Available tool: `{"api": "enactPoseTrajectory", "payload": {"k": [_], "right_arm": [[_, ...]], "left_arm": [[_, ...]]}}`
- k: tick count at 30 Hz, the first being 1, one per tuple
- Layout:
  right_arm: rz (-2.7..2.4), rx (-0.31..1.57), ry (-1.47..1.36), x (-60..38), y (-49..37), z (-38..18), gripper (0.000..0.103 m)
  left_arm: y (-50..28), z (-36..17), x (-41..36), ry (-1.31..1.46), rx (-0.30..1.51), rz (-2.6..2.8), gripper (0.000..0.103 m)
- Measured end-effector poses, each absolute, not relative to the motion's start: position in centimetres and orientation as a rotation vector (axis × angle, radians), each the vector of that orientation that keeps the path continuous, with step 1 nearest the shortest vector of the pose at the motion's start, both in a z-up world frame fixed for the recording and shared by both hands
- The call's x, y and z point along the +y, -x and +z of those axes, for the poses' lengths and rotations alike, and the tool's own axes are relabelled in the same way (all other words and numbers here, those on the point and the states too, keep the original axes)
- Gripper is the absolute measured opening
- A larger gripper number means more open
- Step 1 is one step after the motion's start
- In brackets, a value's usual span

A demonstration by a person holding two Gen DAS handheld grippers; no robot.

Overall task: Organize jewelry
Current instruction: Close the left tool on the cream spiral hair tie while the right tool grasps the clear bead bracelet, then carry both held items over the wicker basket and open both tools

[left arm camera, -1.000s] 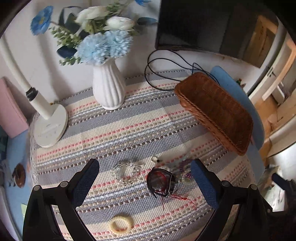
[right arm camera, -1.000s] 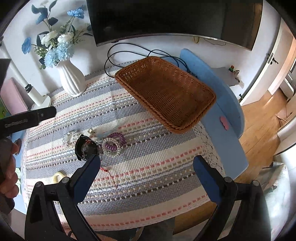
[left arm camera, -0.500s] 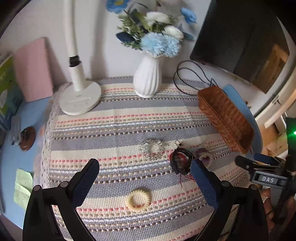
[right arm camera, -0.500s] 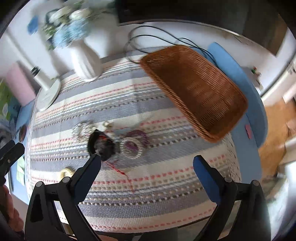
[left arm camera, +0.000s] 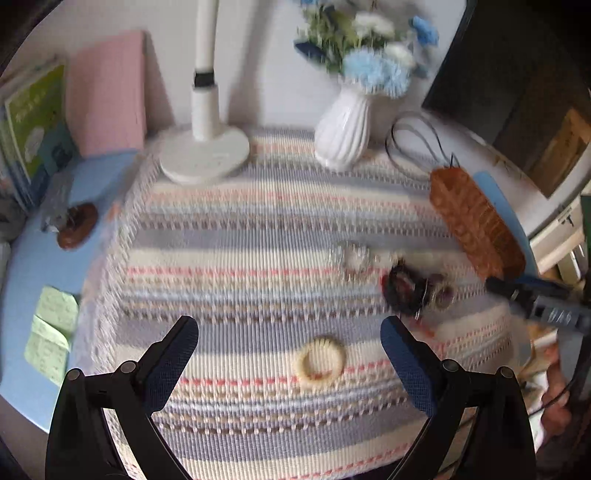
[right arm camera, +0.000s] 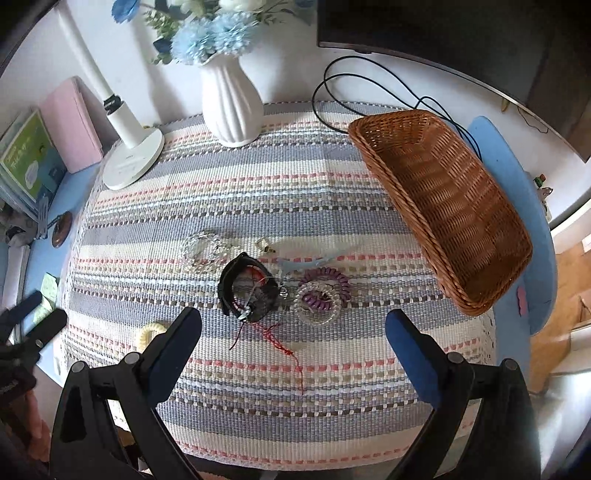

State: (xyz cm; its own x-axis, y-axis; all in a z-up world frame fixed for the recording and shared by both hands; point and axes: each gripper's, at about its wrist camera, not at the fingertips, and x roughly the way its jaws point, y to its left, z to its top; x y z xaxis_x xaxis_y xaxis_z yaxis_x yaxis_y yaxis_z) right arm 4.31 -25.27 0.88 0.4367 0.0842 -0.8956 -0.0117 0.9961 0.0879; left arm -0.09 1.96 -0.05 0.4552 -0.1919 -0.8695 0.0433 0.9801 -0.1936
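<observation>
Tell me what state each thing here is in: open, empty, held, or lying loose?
Left tongs: open, empty.
Right tongs: open, empty.
Brown woven wicker basket: empty.
Cream ring-shaped hair tie: lying loose.
Black bangle with red thread: lying loose.
Purple coiled hair tie: lying loose.
Clear beaded bracelet: lying loose.

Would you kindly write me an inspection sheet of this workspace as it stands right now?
Surface: striped cloth over a blue table.
Job's things: wicker basket, nothing seen inside; black bracelet with red thread; purple coil band; clear bead bracelet; cream ring apart from the rest.
Clutter: white vase of flowers, lamp base, pink box, books.
Grippers: left gripper and right gripper both open, holding nothing.
Cables: black cable looped behind the basket.
Surroundings: dark screen, wooden floor.
</observation>
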Motion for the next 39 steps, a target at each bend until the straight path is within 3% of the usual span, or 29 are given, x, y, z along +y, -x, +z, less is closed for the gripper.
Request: {"api": "enactPoseTrajectory", "payload": {"k": [4,6,8,11,12,13,15,21,27,30,31,32,33,39], "right_arm": [[0.091,1.087,-0.113,-27.1,-3.7,0.3,0.096],[0.111,1.087,-0.129,-27.6,-3.7,-0.4,0.092],[0.122,1.098,-0.131,-27.9,-3.8,-1.1,0.090],[0.122,1.127,-0.159,-28.7,-4.1,-2.9,0.088],[0.115,1.138,-0.168,-29.0,-4.2,-3.6,0.084],[0.113,1.144,-0.176,-29.3,-4.2,-4.1,0.070],[0.107,1.180,-0.192,-30.1,-4.7,-5.6,0.053],[0.081,1.200,-0.192,-31.0,-6.1,-8.2,0.039],[0.110,1.187,-0.146,-29.8,-7.3,-8.8,0.036],[0.119,1.173,-0.106,-29.0,-7.9,-9.0,0.034],[0.121,1.172,-0.093,-28.8,-8.0,-9.1,0.023],[0.127,1.175,-0.071,-28.4,-8.1,-9.3,0.016],[0.133,1.177,-0.049,-28.1,-8.2,-9.3,0.012],[0.155,1.153,-0.061,-28.8,-7.1,-7.5,0.012]], "left_arm": [[0.6,-3.2,0.9,0.110,1.175,-0.236,0.094],[0.4,-4.7,0.2,0.103,1.201,-0.255,0.087],[-0.2,-6.5,-0.2,0.100,1.243,-0.252,0.072],[-0.9,-8.7,-0.4,0.106,1.293,-0.235,0.067],[-1.0,-9.2,-0.4,0.104,1.303,-0.227,0.066],[-1.0,-9.6,-0.3,0.101,1.310,-0.222,0.064],[-1.1,-10.1,-0.5,0.100,1.322,-0.222,0.060],[-1.4,-10.9,-2.1,0.048,1.319,-0.217,0.059],[-1.6,-11.0,-3.1,0.008,1.303,-0.185,0.044],[-1.9,-11.0,-3.7,-0.046,1.287,-0.144,0.029],[-2.1,-11.1,-4.4,-0.065,1.282,-0.132,0.015],[-2.1,-11.0,-4.4,-0.064,1.280,-0.132,0.010],[-2.2,-10.9,-4.4,-0.045,1.281,-0.132,0.010],[-2.2,-9.2,-3.2,0.089,1.261,-0.156,0.010]]}}
